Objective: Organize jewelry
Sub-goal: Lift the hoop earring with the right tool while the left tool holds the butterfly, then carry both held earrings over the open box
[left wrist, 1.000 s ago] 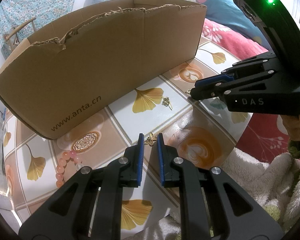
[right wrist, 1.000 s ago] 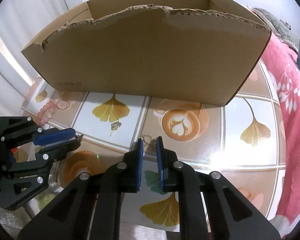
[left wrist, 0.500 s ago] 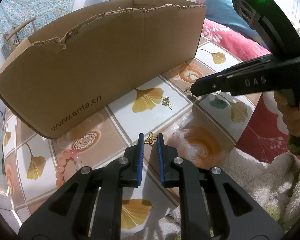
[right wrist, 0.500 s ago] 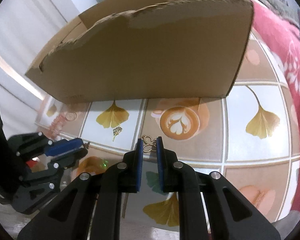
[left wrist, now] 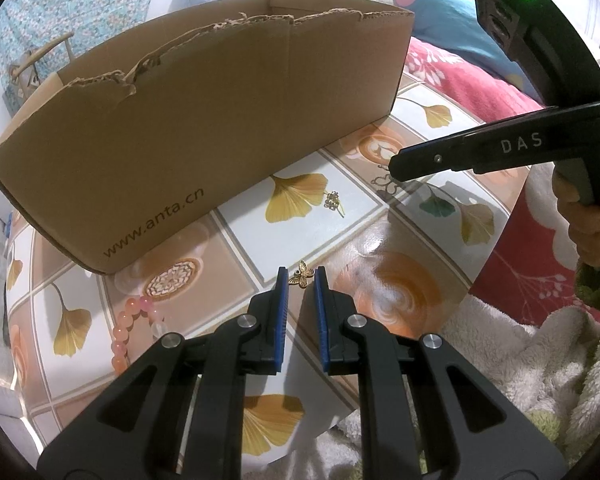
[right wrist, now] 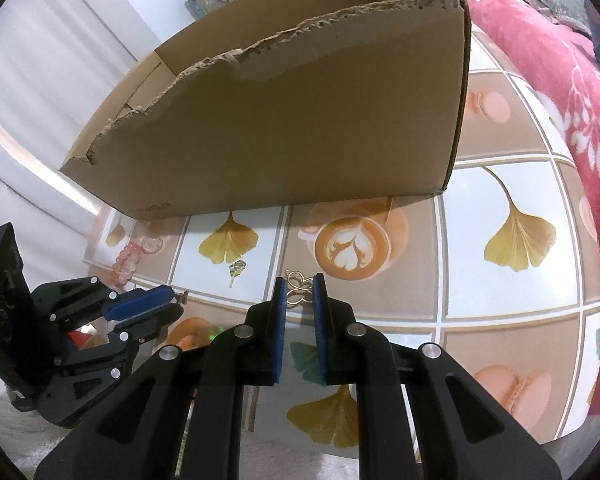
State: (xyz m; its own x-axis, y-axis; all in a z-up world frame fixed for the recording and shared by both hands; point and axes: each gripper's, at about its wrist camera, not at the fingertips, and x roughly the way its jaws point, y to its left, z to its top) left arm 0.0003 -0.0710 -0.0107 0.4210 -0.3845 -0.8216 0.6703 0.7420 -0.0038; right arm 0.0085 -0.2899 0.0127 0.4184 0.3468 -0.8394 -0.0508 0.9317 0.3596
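Observation:
A gold butterfly charm (left wrist: 302, 276) lies on the tiled mat between the tips of my left gripper (left wrist: 301, 278), whose jaws stand slightly apart around it. A gold looped charm (right wrist: 298, 287) sits between the tips of my right gripper (right wrist: 299, 286), jaws also slightly apart, tilted on its side in the left wrist view (left wrist: 396, 160). A small gold knot charm (left wrist: 333, 201) lies between them; it also shows in the right wrist view (right wrist: 237, 269). A pink bead bracelet (left wrist: 134, 326) lies left. An open cardboard box (left wrist: 204, 128) stands behind.
The mat (left wrist: 396, 288) has ginkgo leaf and coffee pictures. A fluffy white blanket (left wrist: 500, 364) lies at its near edge. A red floral bedcover (right wrist: 548, 44) and a blue pillow (left wrist: 440, 12) lie to the right.
My right gripper has rolled onto its side and tilted, with the looped charm still between its tips. My left gripper has stayed at the butterfly charm.

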